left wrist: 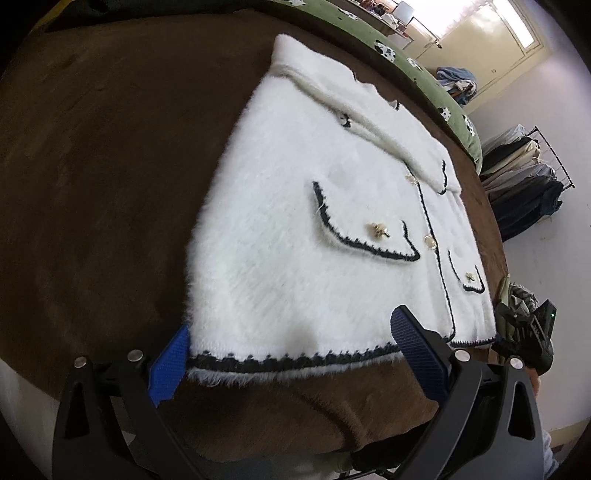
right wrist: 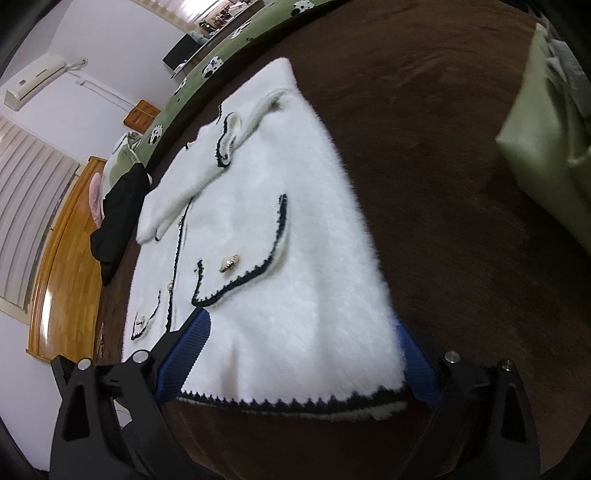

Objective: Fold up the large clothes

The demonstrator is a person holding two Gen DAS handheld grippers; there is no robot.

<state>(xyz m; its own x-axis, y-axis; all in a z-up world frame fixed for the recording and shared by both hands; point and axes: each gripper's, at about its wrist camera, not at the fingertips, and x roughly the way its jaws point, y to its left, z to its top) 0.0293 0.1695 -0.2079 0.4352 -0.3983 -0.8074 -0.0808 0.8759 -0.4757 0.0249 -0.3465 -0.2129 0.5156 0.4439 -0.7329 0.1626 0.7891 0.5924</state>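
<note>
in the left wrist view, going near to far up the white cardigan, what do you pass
black scalloped hem → large pocket flap with gold button → collar → green patterned bedding

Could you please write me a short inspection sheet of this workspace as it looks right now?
Surface: brown plush blanket, smooth.
Job's things: white fuzzy cardigan with black trim lying flat, buttoned, sleeves folded across chest.
Clutter: black garment beside it; green bag at blanket edge.
Grippers: left claw and right claw open, straddling the hem.
Cables: nothing seen.
Surroundings: green patterned bedding, clothes rack, wooden headboard.
</note>
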